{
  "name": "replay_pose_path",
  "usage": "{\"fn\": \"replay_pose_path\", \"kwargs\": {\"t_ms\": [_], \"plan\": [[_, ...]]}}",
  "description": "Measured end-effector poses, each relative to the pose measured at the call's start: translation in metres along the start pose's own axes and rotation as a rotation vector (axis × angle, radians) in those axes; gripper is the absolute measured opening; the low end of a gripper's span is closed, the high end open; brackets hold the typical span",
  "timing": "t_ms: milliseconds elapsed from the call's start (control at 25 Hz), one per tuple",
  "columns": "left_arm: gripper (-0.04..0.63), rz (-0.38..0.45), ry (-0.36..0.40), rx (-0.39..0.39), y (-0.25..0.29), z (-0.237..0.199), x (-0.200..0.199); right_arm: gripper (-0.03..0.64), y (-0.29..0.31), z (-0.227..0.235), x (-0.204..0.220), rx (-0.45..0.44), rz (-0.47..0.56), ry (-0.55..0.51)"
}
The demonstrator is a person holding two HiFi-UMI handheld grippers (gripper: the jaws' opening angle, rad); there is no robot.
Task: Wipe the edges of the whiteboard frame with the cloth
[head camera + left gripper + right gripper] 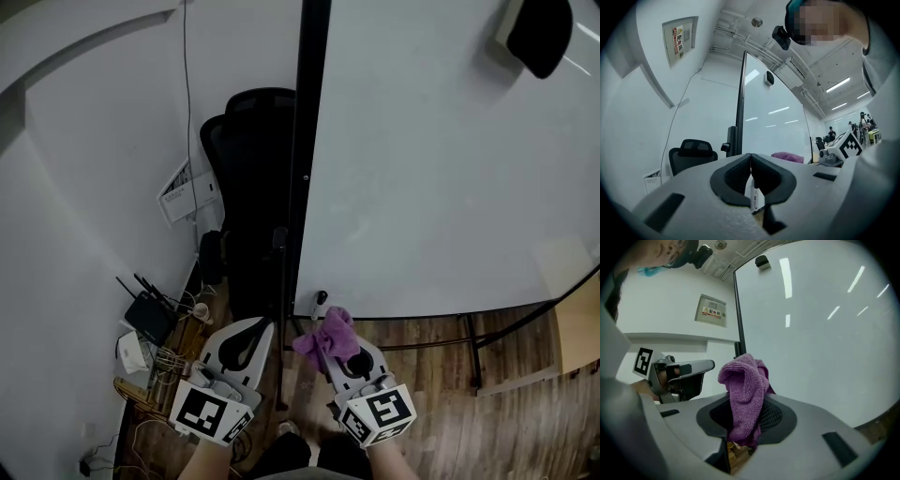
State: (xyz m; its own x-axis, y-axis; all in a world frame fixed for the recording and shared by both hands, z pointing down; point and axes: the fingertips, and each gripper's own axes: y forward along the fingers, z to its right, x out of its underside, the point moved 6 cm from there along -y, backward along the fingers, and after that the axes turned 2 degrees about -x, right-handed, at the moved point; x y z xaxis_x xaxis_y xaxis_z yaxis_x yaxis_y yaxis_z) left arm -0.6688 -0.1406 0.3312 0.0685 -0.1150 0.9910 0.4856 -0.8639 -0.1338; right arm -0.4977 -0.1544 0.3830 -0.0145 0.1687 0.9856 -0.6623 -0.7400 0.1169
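R gripper point(330, 349) is clamping purple cloth point(324, 335) just below whiteboard frame point(306, 169) bottom-left corner. L gripper point(263, 328) jaws are sitting closed together. Black chair point(246, 187) is crowding frame's left edge; router point(148, 318) lying farther left.

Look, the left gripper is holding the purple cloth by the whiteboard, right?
No, the right gripper holds the purple cloth between its fingers, by the whiteboard; the right gripper view shows it.
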Motion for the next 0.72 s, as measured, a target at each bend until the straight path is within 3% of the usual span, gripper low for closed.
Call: {"fn": "replay_pose_path", "kwargs": {"t_ms": [720], "plan": [[0.015,-0.096,-0.056,0.046,0.014,0.000,0.052,0.109,0.020,0.013,0.099,0.034,-0.228,0.063]]}}
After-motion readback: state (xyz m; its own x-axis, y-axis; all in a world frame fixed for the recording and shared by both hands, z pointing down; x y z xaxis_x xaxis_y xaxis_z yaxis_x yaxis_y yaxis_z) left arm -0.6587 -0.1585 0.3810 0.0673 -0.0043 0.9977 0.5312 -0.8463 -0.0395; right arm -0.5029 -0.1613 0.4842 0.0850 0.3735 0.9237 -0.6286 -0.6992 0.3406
